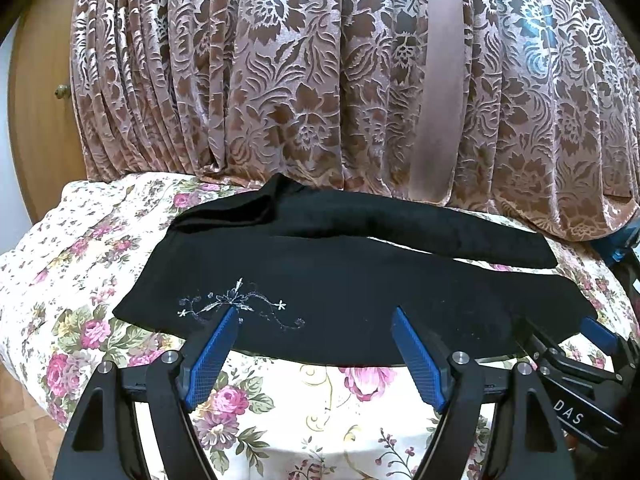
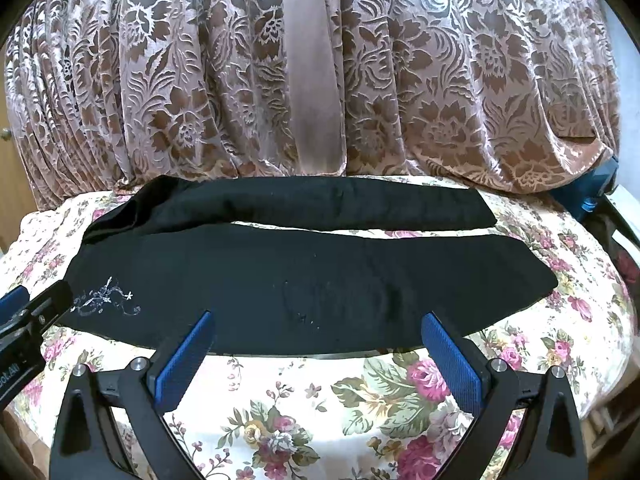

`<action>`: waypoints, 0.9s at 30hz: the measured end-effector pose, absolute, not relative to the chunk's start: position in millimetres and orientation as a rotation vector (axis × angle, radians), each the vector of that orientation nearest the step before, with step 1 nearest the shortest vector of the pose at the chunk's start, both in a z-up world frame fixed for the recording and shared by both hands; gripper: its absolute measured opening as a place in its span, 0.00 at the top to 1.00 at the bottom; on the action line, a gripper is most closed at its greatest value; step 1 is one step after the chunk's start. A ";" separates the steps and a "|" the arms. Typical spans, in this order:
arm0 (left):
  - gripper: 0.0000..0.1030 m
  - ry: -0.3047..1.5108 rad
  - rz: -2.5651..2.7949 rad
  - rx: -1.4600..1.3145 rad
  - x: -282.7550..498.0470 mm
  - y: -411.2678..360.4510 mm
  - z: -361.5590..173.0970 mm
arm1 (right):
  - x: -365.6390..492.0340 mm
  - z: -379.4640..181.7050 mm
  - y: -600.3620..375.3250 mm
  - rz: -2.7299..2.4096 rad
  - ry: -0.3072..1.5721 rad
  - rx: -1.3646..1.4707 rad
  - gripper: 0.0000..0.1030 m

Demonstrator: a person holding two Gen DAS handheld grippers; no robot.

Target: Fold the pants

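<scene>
Two legs of pants (image 2: pixel 304 276) stretch sideways, left-right.

A floral cloth (image 1: pixel 280 420) printed with pink roses and green leaves on a cream ground covers the counter and drapes over its near edge. Behind it hangs a heavy curtain (image 1: pixel 300 80) in dusty pink with a brown flower-and-leaf pattern, falling in deep folds down to the cloth's far edge. A plain pink band (image 1: pixel 440 80) runs down its front. A wooden door (image 1: pixel 40 120) with a small round knob (image 1: pixel 61 90) stands at far left. A blue object (image 2: pixel 588 196) peeks out under the curtain's right end.
</scene>
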State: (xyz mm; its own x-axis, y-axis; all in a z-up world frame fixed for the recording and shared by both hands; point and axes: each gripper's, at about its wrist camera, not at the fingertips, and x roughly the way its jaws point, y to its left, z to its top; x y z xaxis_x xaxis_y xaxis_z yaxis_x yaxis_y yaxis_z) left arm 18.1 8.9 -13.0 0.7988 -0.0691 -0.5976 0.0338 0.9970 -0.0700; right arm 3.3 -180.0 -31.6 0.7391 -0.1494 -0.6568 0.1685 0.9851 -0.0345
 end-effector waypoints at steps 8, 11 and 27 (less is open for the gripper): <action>0.22 0.650 -0.063 -0.059 20.4 10.2 -12.9 | 3.8 -31.3 -182.8 -0.179 0.714 0.033 0.00; 0.22 0.649 -0.067 -0.057 20.1 9.6 -11.7 | 3.2 -30.4 -184.0 -0.177 0.714 0.039 0.00; 0.22 0.650 -0.070 -0.073 10.1 11.9 -11.4 | -3.4 -26.7 -182.9 -0.173 0.703 0.051 0.00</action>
